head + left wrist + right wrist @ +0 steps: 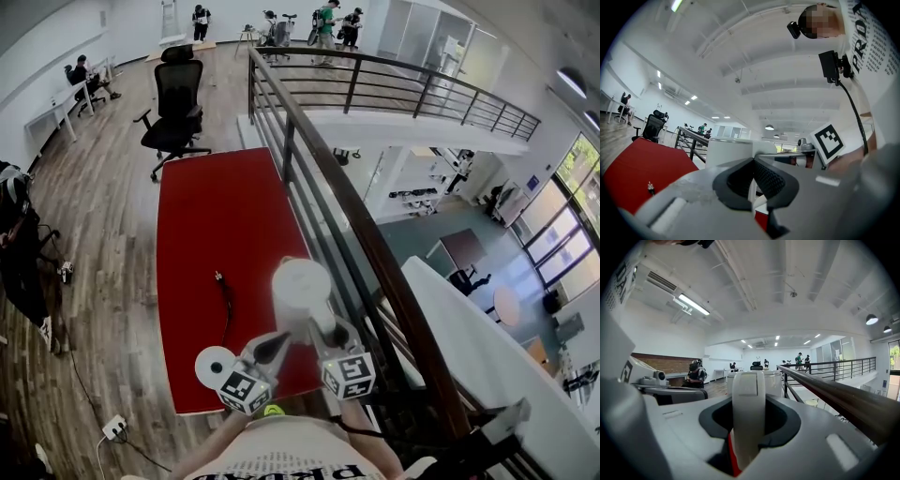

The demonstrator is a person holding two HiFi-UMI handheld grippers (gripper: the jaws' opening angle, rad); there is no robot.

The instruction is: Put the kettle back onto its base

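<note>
Two grippers up at the near end of the red table (211, 206). Right gripper (325, 337): fingers clamped on the kettle's handle (748, 399), the white strap filling the gap between the pads, plain in the right gripper view. Kettle (302, 289) white, upright, held over the table's right side close beside the railing (375, 248). Left gripper (275, 347): fingers closed together on nothing, tips aimed at the kettle's side and near it. Touching or not is hard to tell from above.

Base (215, 364), a white disc, on the table near the front edge, left of the kettle and just beside the left gripper. Black cable (225, 300) lying on the table beyond it.

Step in hand, by judgement: the carry — kettle gripped, not yet on the base. Next move calls for shifting it left until centred over the disc, keeping it level, then lowering straight down so the bottom seats squarely — no tilt, no snagging the cable.
</note>
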